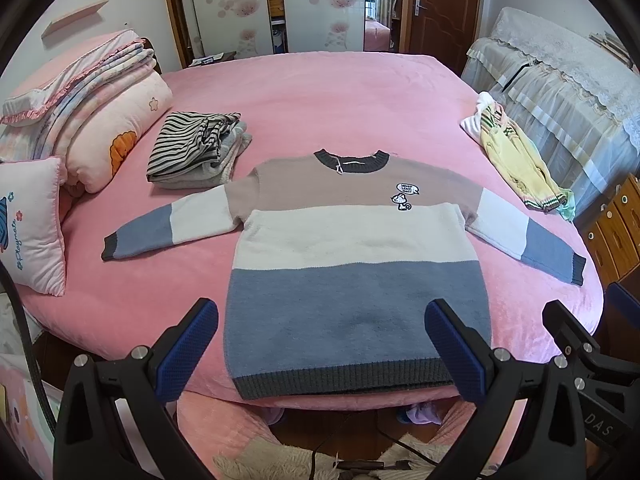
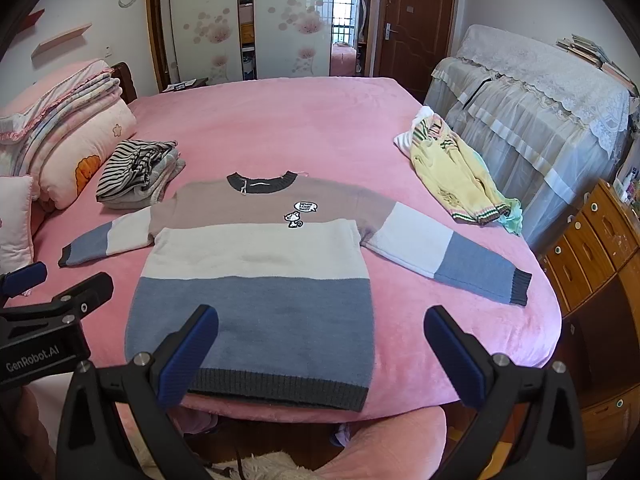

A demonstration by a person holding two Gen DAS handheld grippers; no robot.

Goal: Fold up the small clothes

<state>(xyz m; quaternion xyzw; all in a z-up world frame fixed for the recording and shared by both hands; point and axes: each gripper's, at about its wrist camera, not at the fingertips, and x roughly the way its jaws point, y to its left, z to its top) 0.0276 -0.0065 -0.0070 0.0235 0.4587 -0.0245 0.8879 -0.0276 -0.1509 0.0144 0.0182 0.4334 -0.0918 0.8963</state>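
Note:
A small striped sweater [image 1: 352,248] [image 2: 256,256] in tan, white and blue lies flat and face up on the pink bed [image 1: 320,100] [image 2: 280,120], both sleeves spread out, its dark hem at the near edge. My left gripper [image 1: 320,344] hovers open above the hem, holding nothing. My right gripper [image 2: 320,352] is open too, over the hem's right corner, empty. In the left wrist view the right gripper's fingers [image 1: 568,320] show at the far right edge. The left gripper's fingers [image 2: 80,292] appear at the left edge of the right wrist view.
A folded pile of striped and grey clothes [image 1: 200,152] [image 2: 140,172] sits left of the sweater. A crumpled yellow garment [image 1: 516,156] [image 2: 460,176] lies at the right. Pillows and quilts [image 1: 88,112] line the left; a wooden drawer cabinet [image 2: 592,248] stands right of the bed.

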